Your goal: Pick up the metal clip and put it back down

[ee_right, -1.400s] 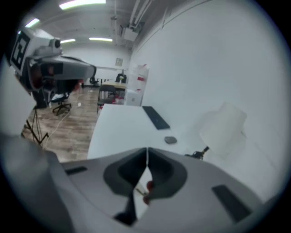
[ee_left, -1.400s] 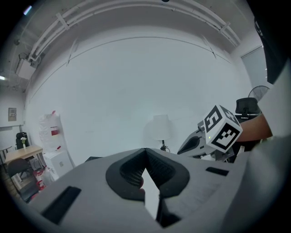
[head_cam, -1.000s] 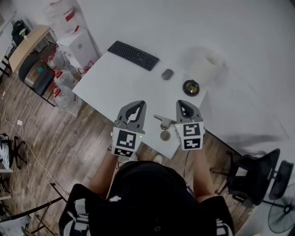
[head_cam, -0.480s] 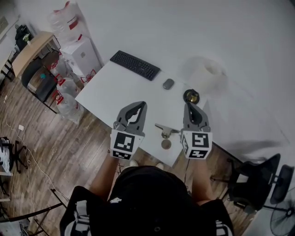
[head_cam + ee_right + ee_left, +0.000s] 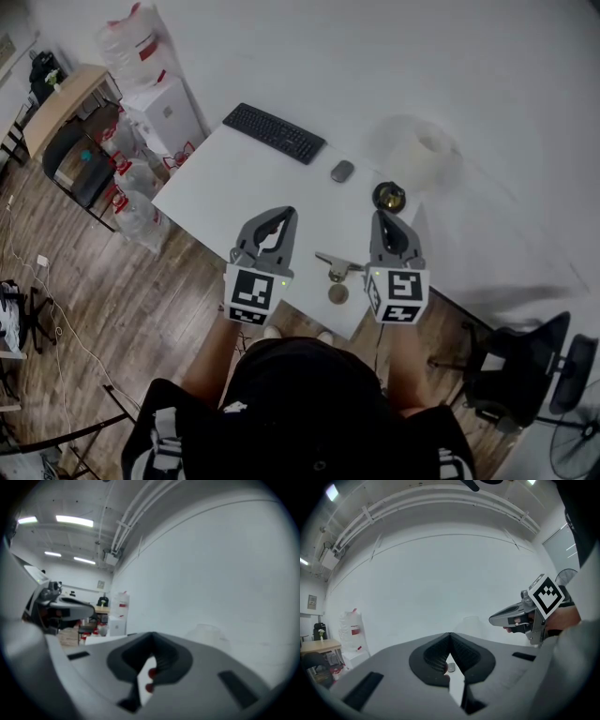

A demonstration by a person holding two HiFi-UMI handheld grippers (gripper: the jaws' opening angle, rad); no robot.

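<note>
The metal clip (image 5: pixel 332 263) lies on the white table (image 5: pixel 234 178) near its front edge, silvery, with a small round disc (image 5: pixel 337 293) just in front of it. Neither gripper touches it. My left gripper (image 5: pixel 287 213) hovers to the clip's left, its jaws closed tip to tip with nothing between them, as the left gripper view (image 5: pixel 450 634) also shows. My right gripper (image 5: pixel 382 215) hovers to the clip's right, shut and empty; the right gripper view (image 5: pixel 151 634) shows its jaws meeting. Both point level over the table toward the white wall.
A black keyboard (image 5: pixel 275 133) and a grey mouse (image 5: pixel 342 171) lie at the table's far side, with a dark round object (image 5: pixel 389 197) by the right edge. A white roll (image 5: pixel 427 150) stands beyond it. Boxes and bags (image 5: pixel 150 94) sit left; an office chair (image 5: pixel 511 366) stands right.
Both grippers have risen a little above the table, and the right one has turned so it looks narrower. The clip has stayed on the table.
</note>
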